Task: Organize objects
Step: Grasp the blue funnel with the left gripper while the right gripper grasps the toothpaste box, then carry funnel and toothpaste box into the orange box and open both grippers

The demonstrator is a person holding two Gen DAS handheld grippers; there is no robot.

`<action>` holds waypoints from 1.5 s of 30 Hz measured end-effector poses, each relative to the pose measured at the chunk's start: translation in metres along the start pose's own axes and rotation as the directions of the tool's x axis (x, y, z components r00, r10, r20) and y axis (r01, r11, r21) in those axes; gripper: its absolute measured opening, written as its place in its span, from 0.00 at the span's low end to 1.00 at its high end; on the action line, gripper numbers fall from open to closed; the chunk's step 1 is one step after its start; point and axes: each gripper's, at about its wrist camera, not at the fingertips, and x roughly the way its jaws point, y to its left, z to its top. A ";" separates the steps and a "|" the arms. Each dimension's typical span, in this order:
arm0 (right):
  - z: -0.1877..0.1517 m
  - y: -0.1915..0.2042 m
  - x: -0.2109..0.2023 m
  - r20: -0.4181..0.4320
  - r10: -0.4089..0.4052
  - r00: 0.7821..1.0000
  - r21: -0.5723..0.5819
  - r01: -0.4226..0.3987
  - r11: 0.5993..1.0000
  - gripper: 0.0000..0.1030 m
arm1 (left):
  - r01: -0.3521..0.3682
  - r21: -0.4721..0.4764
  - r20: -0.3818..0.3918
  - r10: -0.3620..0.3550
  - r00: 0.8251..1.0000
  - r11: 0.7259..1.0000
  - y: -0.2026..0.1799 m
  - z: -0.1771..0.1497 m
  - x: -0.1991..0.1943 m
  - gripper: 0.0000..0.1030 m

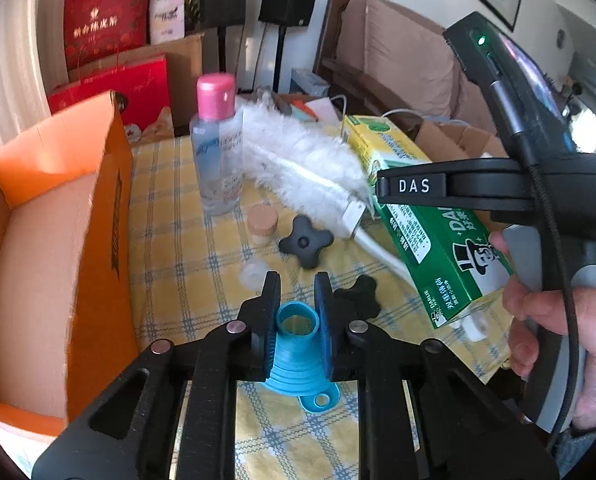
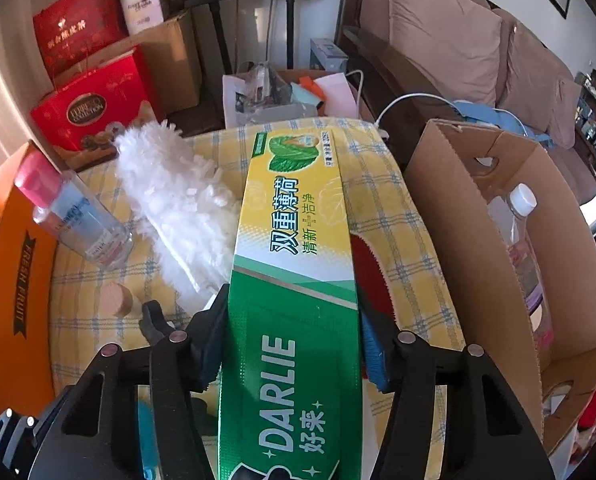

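My left gripper [image 1: 296, 300] is shut on a blue collapsible funnel [image 1: 298, 354], held just above the yellow checked tablecloth [image 1: 170, 240]. My right gripper [image 2: 292, 320] is shut on a green and yellow Darlie toothpaste box [image 2: 294, 280], held above the table; the box also shows in the left wrist view [image 1: 425, 220], with the right gripper [image 1: 409, 186] clamped on it. An open orange box [image 1: 58, 240] stands to the left of the funnel. An open brown cardboard box [image 2: 497, 260] with bottles inside stands to the right of the table.
On the table lie a white fluffy duster [image 1: 298, 164], a clear bottle with a pink cap [image 1: 218, 140], a small cork-lidded jar [image 1: 262, 224], two black star knobs [image 1: 305, 242] and a clear cap [image 1: 254, 274]. Red gift boxes [image 2: 94, 108] and a sofa [image 2: 457, 48] stand behind.
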 end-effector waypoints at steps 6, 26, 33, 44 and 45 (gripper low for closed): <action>0.004 -0.010 -0.034 0.055 0.034 0.998 0.024 -0.036 0.999 0.56 | 0.022 0.009 0.044 -0.022 0.999 1.000 -0.002 0.012 -0.030 0.15; 0.022 0.065 -0.131 0.174 0.158 0.972 -0.145 -0.134 0.980 0.56 | -0.090 -0.075 0.172 0.102 0.980 0.993 0.077 0.052 -0.128 0.15; 0.026 0.123 -0.136 0.150 0.234 0.961 -0.201 -0.202 0.959 0.56 | -0.172 -0.124 0.156 0.190 0.969 0.977 0.119 0.048 -0.134 0.15; 0.026 0.201 -0.099 0.018 0.353 0.936 -0.192 -0.343 0.919 0.56 | -0.229 -0.203 0.090 0.251 0.964 0.952 0.177 0.027 -0.115 0.15; 0.025 0.207 -0.095 0.012 0.350 0.937 -0.194 -0.341 0.920 0.56 | -0.230 -0.208 0.083 0.252 0.964 0.951 0.182 0.025 -0.113 0.15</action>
